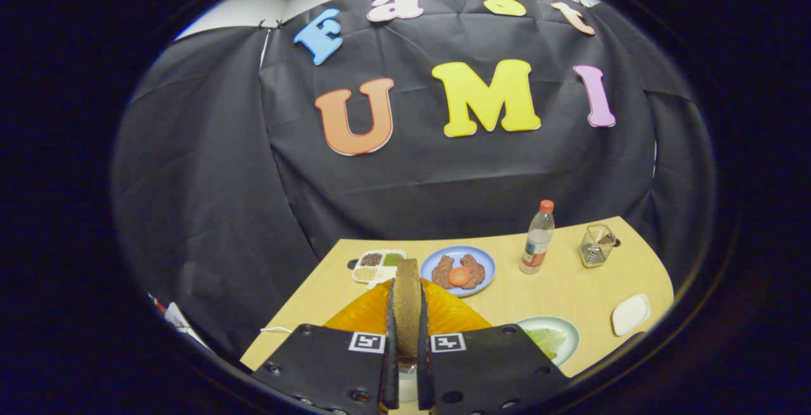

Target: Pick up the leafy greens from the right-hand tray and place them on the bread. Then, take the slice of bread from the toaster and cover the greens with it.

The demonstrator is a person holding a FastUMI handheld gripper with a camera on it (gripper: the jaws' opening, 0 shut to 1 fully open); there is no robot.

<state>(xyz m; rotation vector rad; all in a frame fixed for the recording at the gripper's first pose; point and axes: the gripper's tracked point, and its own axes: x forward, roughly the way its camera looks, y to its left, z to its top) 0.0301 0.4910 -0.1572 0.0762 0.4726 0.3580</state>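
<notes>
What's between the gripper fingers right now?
In the gripper view, a brown bread slice stands on edge between the gripper fingers, both pressing on it, above an orange tray.

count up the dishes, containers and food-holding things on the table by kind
Round plates: 2 – blue plate with meat and tomato, pale green plate with greens
Divided trays: 1 – compartment tray
Small white dishes: 1 – white dish
Bottles: 1 – plastic bottle
Glass cups: 1 – glass cup
Total: 6
Besides these, the gripper is shut on the bread slice.
</notes>
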